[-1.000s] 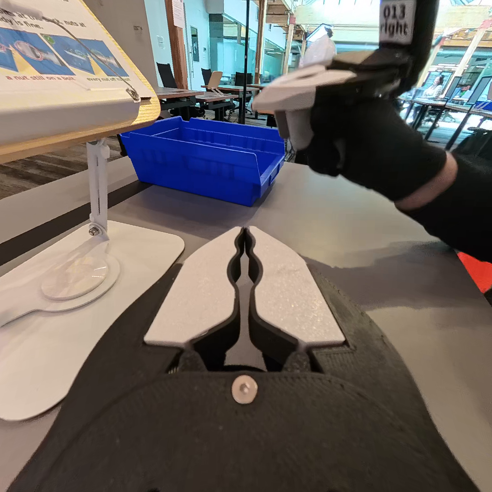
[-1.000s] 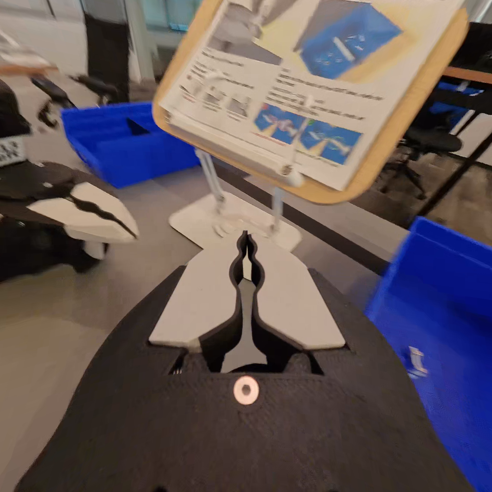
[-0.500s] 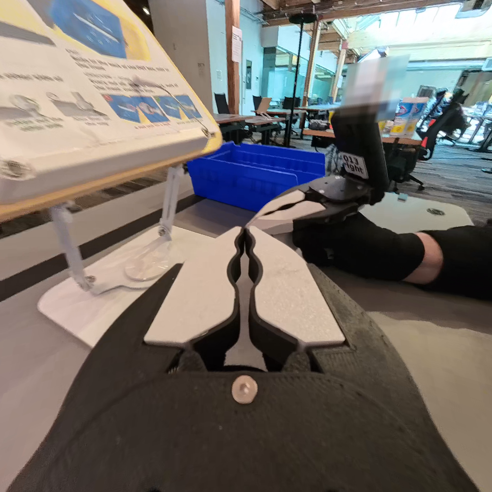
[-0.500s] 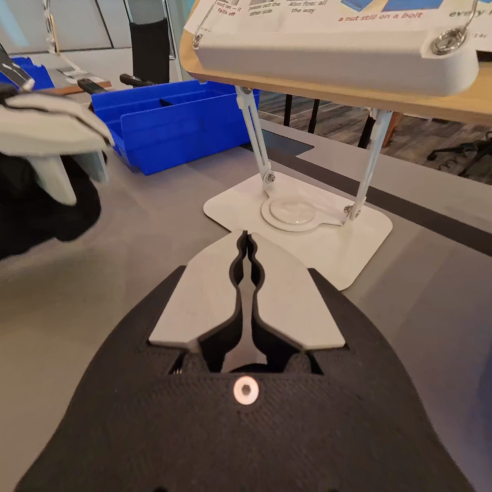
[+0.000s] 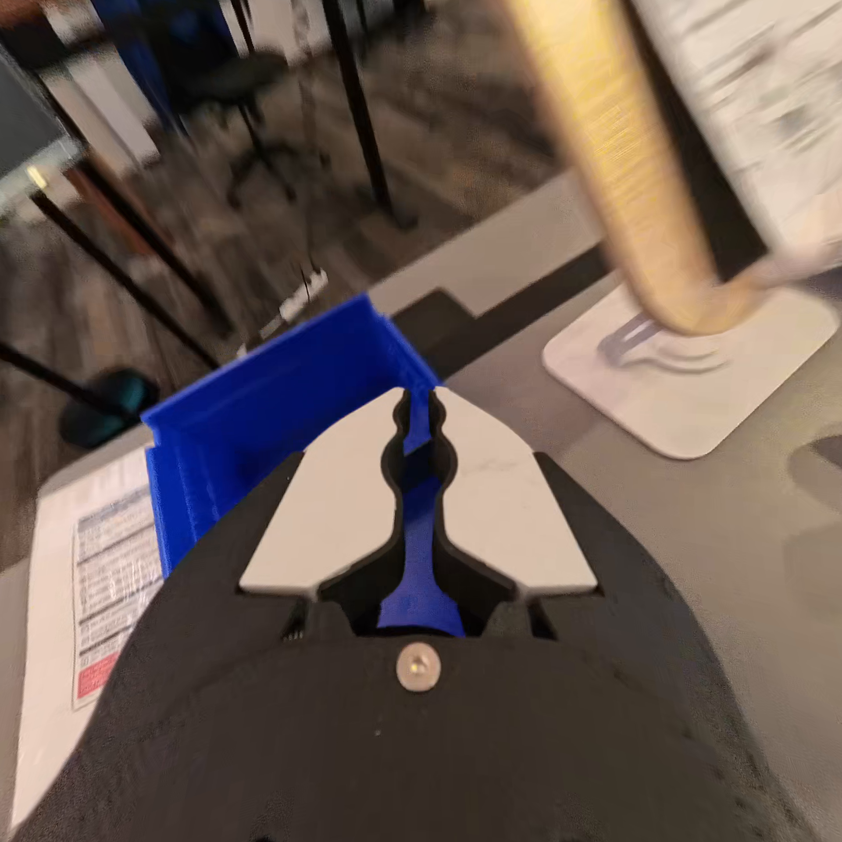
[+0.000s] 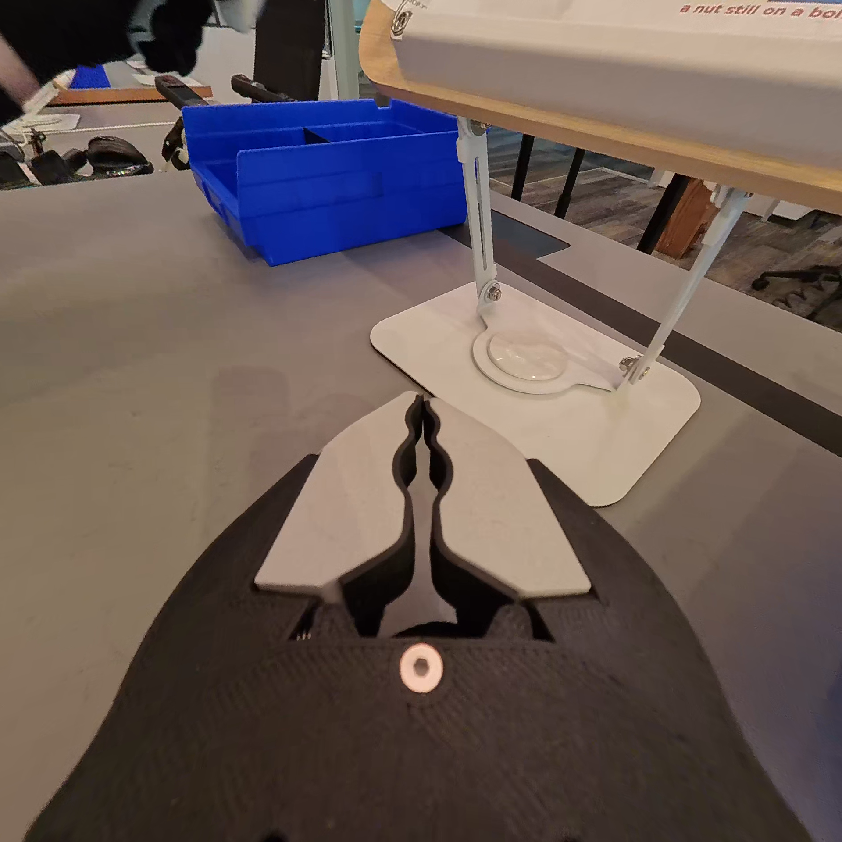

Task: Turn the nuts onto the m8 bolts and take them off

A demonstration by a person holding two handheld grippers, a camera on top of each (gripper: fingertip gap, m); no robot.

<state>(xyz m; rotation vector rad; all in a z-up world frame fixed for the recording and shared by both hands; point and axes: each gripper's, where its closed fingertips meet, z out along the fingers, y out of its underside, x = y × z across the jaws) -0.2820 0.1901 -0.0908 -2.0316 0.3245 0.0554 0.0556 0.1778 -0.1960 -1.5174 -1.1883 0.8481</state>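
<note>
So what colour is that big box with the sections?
Bright blue bin, clearest in the right wrist view.

grey table (image 6: 136,319) – blue bin (image 6: 328,200), white stand (image 6: 569,423)

- No nut or m8 bolt can be made out in either view.
- The blue bin (image 6: 328,182), at 11 o'clock in the right wrist view, stands upright on the grey worktop (image 6: 136,319); its divided inside shows nothing legible.
- A second blue bin (image 5: 273,410), at 11 o'clock in the blurred left wrist view, has its contents hidden.
</note>
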